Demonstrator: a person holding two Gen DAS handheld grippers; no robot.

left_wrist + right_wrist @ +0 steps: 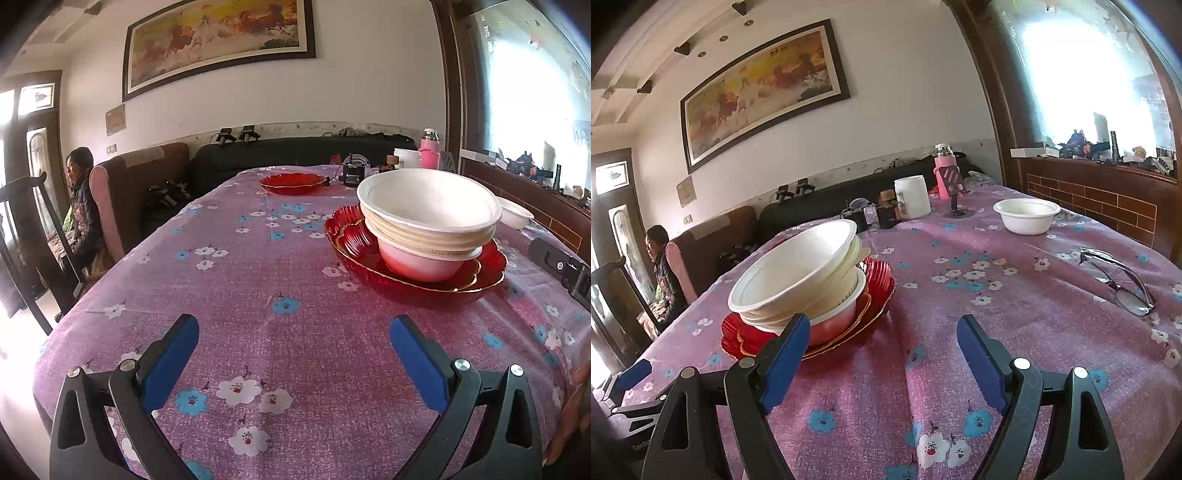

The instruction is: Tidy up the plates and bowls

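A stack of white bowls (428, 214) sits on stacked red plates (354, 240) on the purple floral tablecloth; the stack also shows in the right wrist view (798, 273) on the plates (879, 280). A lone red plate (291, 182) lies at the far end. A single white bowl (1027, 216) stands far right, also in the left wrist view (515, 216). My left gripper (293, 332) is open and empty, near and left of the stack. My right gripper (882, 332) is open and empty, its left finger (786, 354) in front of the stack.
Eyeglasses (1119, 280) lie on the cloth at right. A white jar (912, 197), pink bottle (945, 173), phone stand (955, 184) and small items crowd the far end. A person (81, 199) sits at left beside chairs. The table edge (62, 325) falls away left.
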